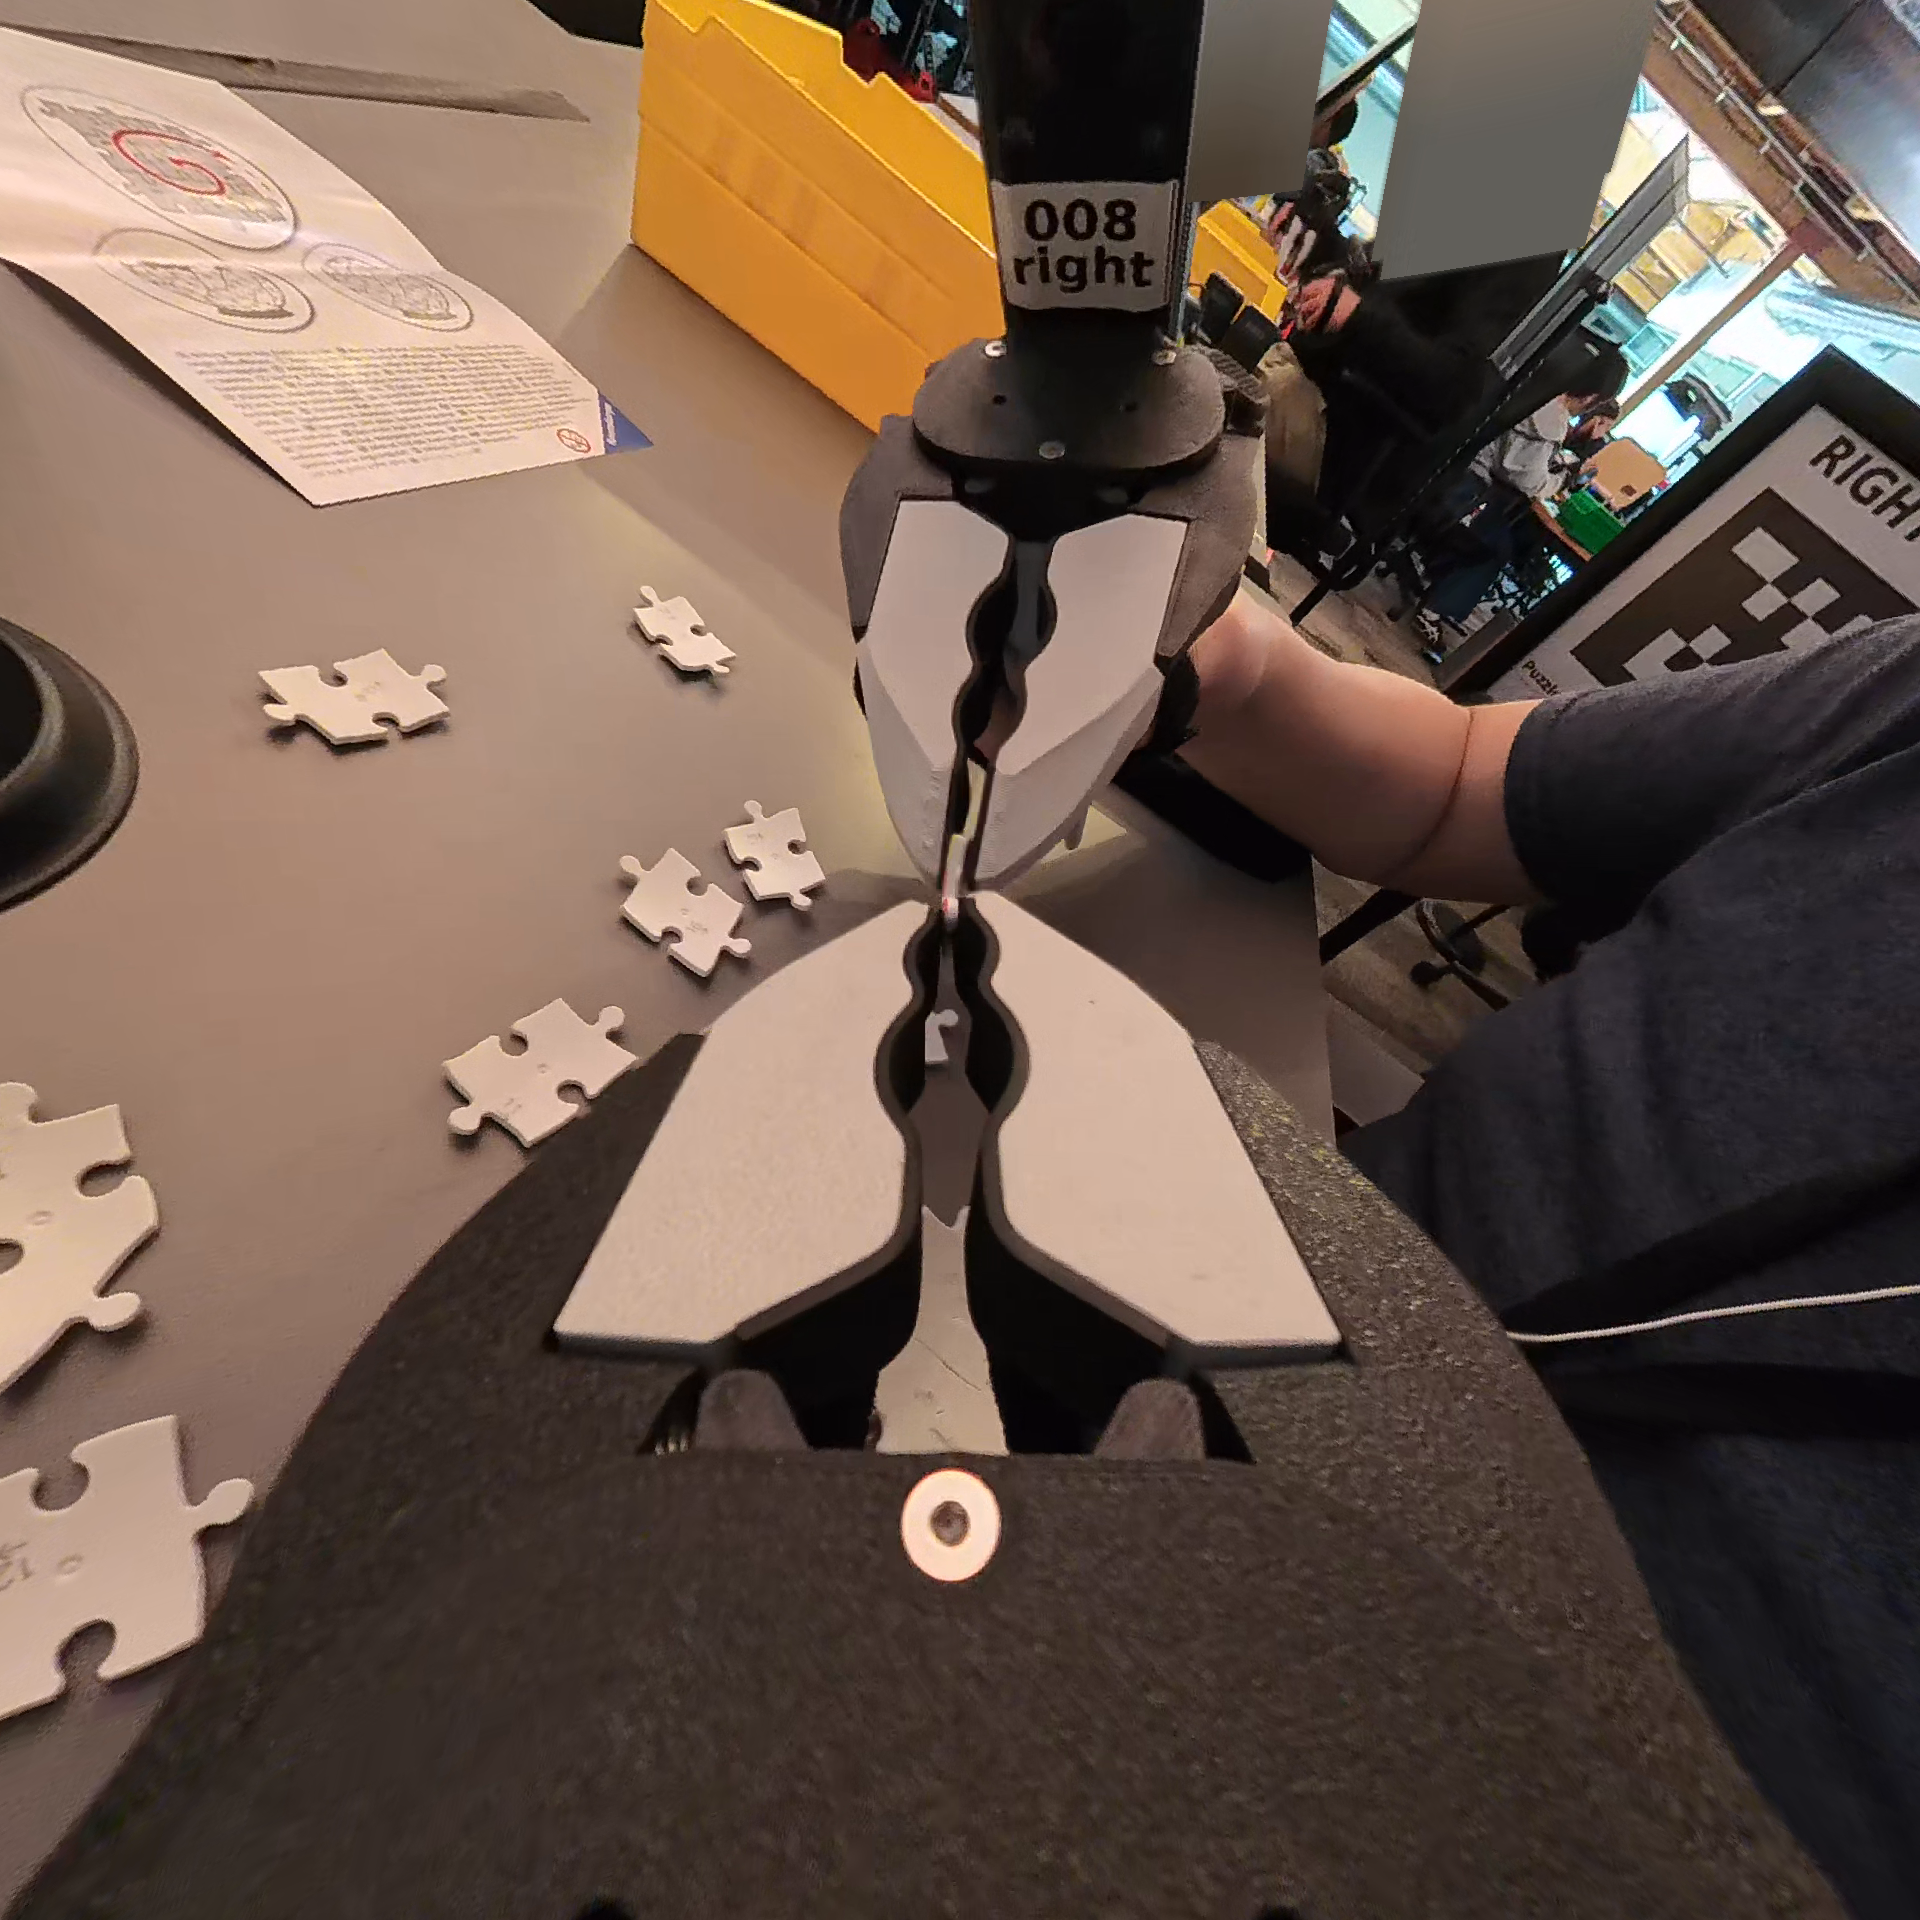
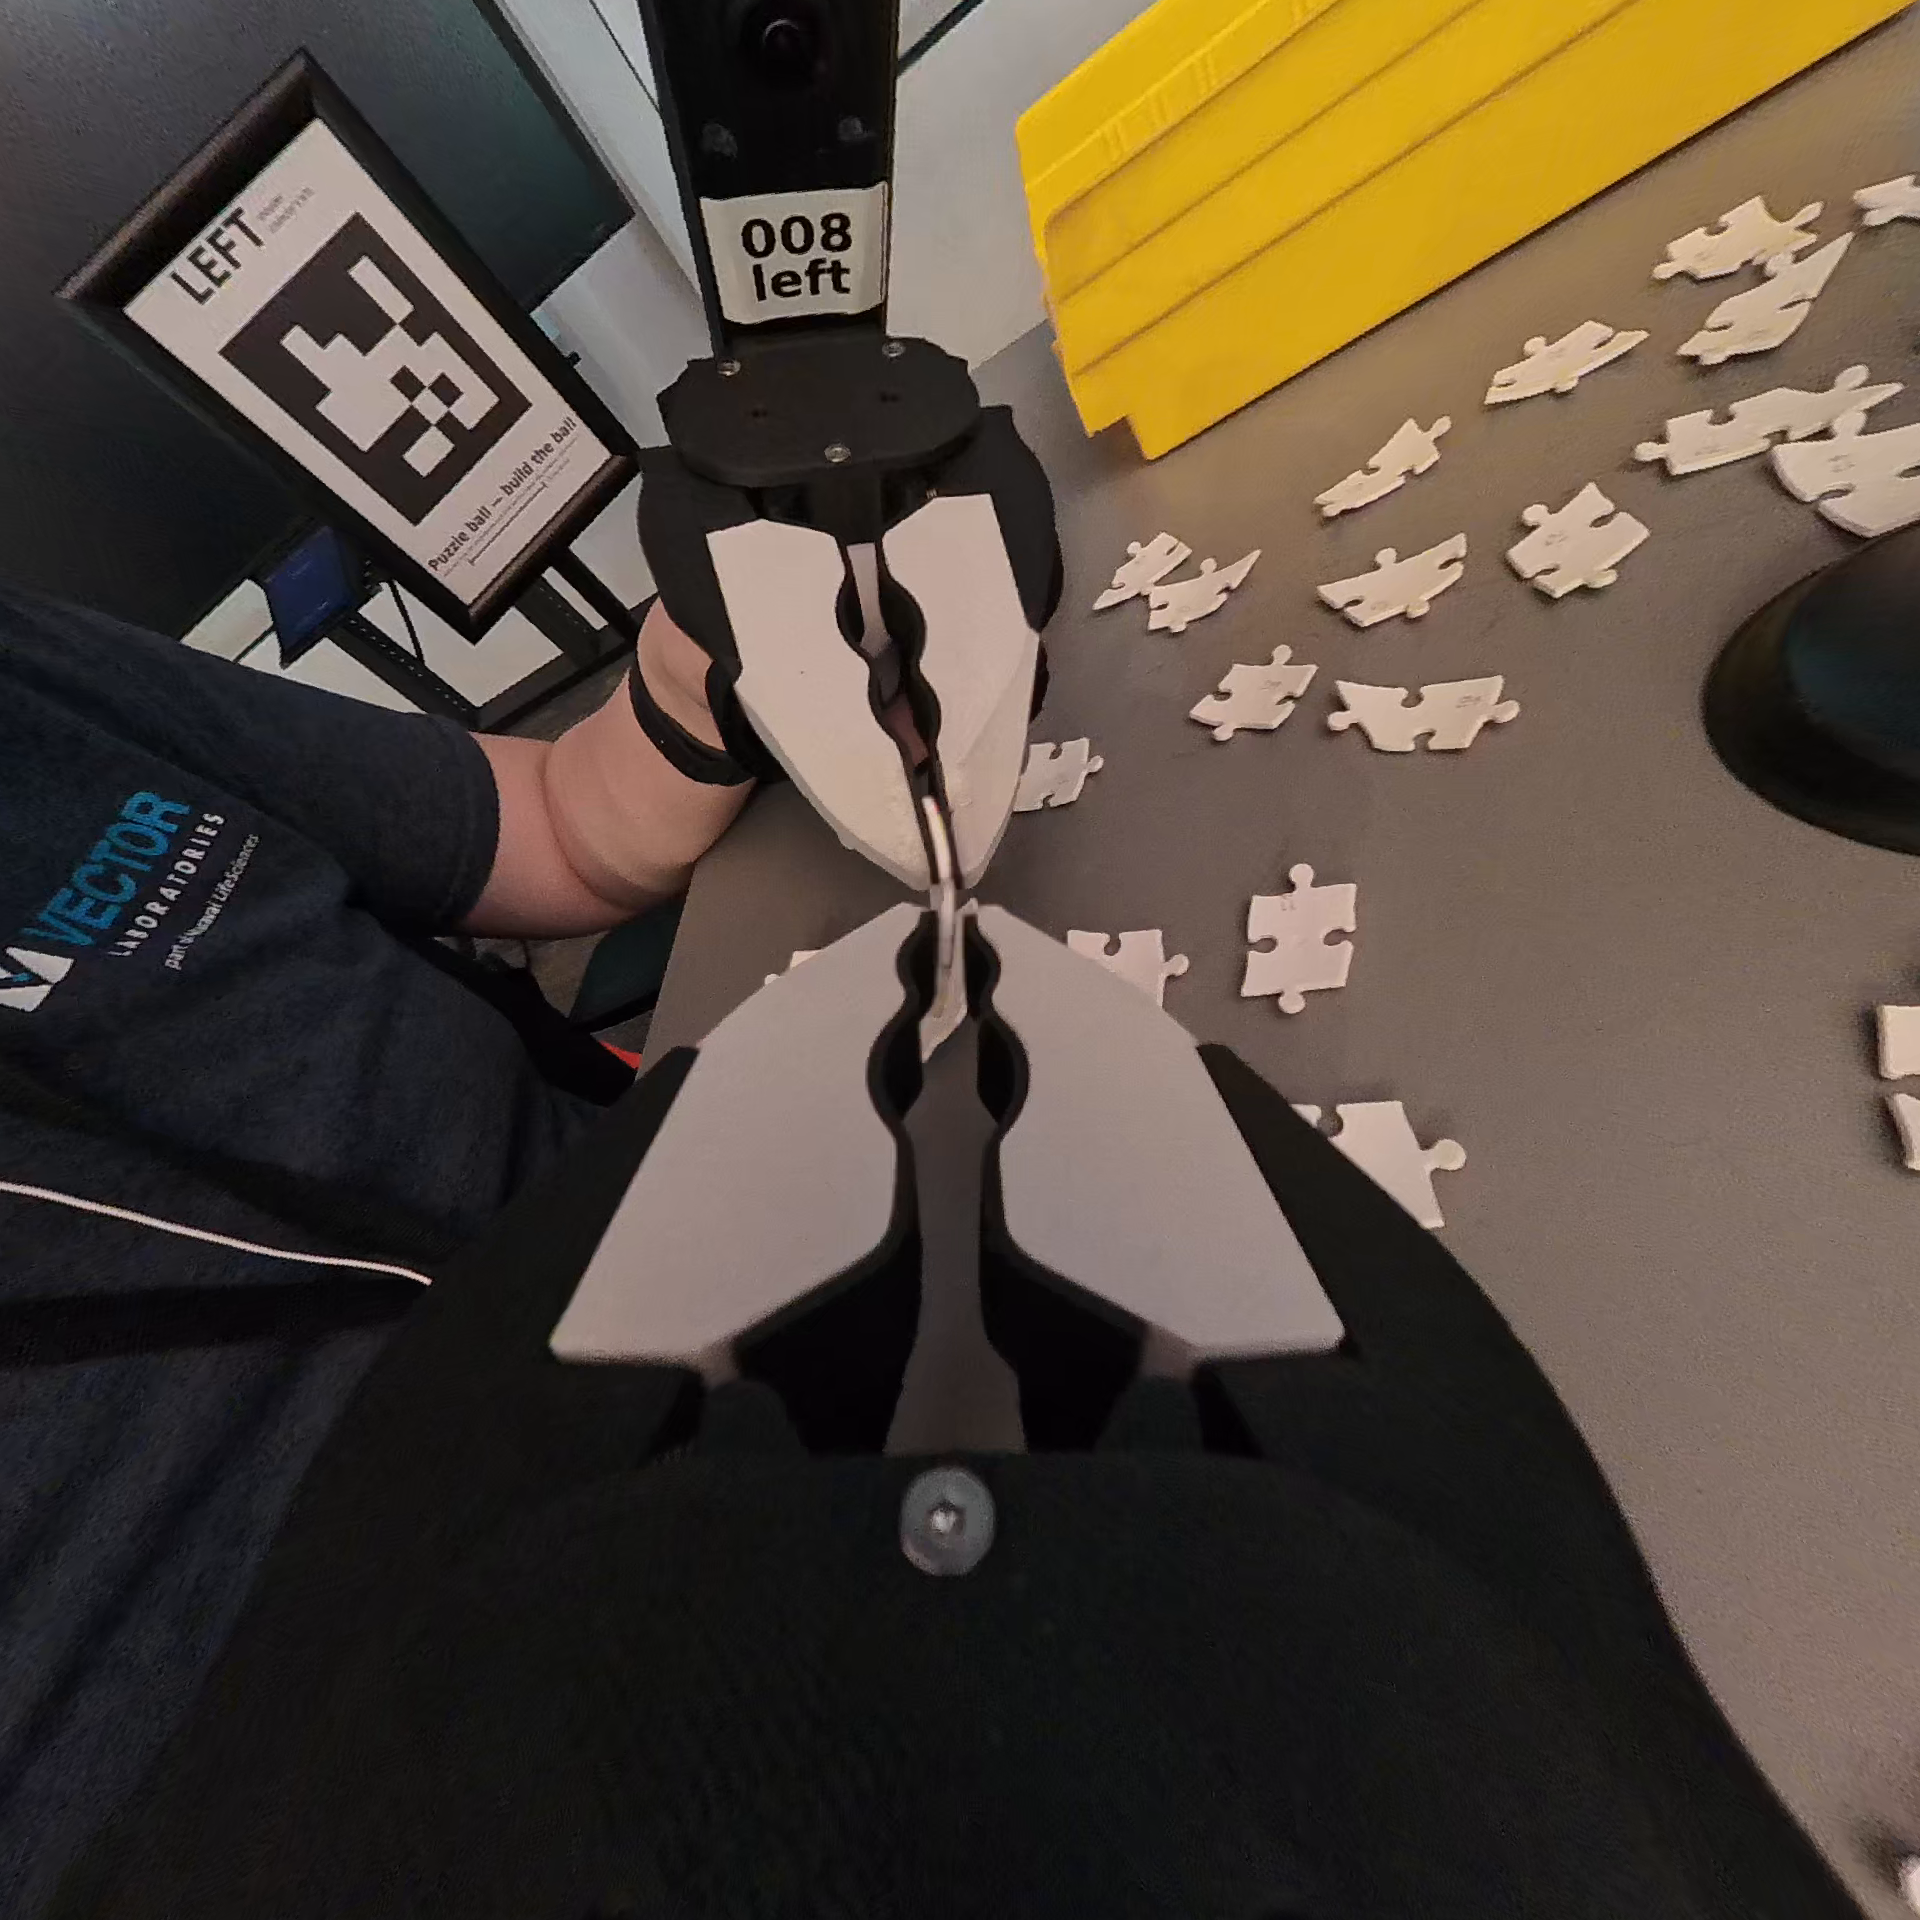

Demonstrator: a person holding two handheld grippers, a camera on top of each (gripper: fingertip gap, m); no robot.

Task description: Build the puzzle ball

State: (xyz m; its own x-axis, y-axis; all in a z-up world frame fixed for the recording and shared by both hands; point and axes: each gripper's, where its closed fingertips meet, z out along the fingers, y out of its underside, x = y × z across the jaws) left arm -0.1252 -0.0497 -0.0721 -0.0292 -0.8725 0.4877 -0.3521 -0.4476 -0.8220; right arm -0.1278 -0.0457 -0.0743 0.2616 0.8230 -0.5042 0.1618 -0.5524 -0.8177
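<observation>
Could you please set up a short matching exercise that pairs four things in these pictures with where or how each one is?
Things
1. left gripper
2. yellow bin
3. instruction sheet
4. loose puzzle pieces

Descriptions
A. scattered white-side-up across the grey table
B. lying flat on the table, printed with diagrams
C. tip to tip with the right gripper, both pinching puzzle pieces
D. standing at the far side of the table

Pairs: 1-C, 2-D, 3-B, 4-A
</observation>
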